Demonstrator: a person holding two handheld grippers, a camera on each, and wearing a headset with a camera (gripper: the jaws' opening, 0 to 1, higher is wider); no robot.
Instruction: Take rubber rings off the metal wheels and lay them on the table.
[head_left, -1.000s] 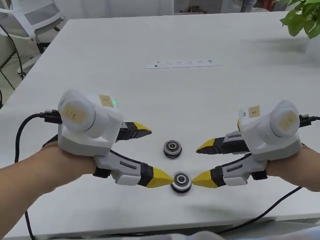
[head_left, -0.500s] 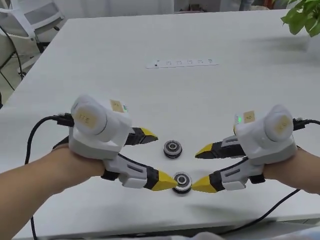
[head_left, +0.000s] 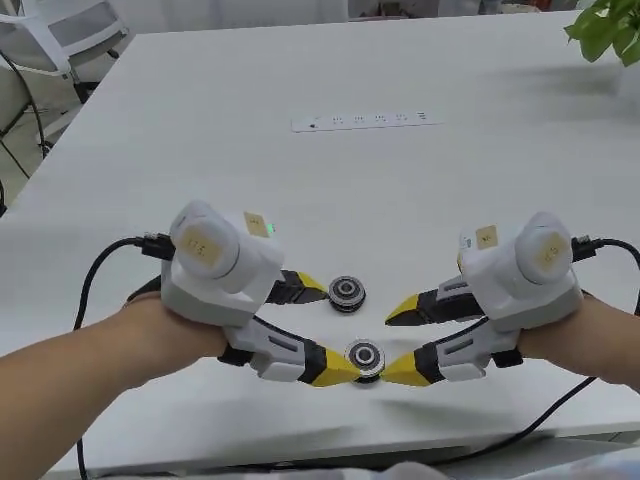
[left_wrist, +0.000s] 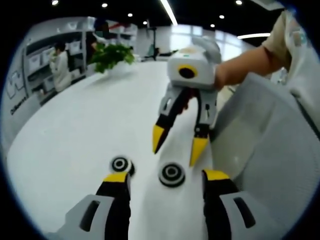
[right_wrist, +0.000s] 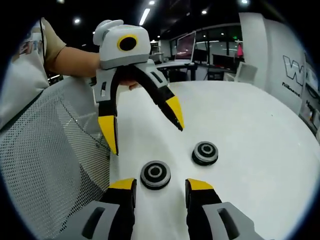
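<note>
Wheels sit close to the front edge of the white table (head_left: 200, 120) in the head view. The near wheel (head_left: 364, 357) lies between the lower tips of both grippers, and the far wheel (head_left: 346, 291) lies just behind it. Both wear dark rubber rings. The left gripper (head_left: 335, 328) and the right gripper (head_left: 388, 345) each stand spread wide, grasping nothing. Open tabletop stretches behind them to a power strip (head_left: 366, 121), with a plant (head_left: 605, 30) at the far right corner.

In the left gripper view, the left gripper (left_wrist: 166, 176) has its jaws apart with the near wheel (left_wrist: 172, 174) between the tips. The far wheel (left_wrist: 121, 164) is just ahead of the left jaw. The right gripper (left_wrist: 177, 146) faces in, released, and the table edge runs close beside the near wheel.

In the right gripper view, the near wheel (right_wrist: 155, 174) lies just ahead of the parted right gripper (right_wrist: 161, 186). The far wheel (right_wrist: 205, 152) lies to the right on open tabletop. The left gripper (right_wrist: 141, 125) gapes opposite, and a mesh seat (right_wrist: 50, 150) shows past the table edge.
</note>
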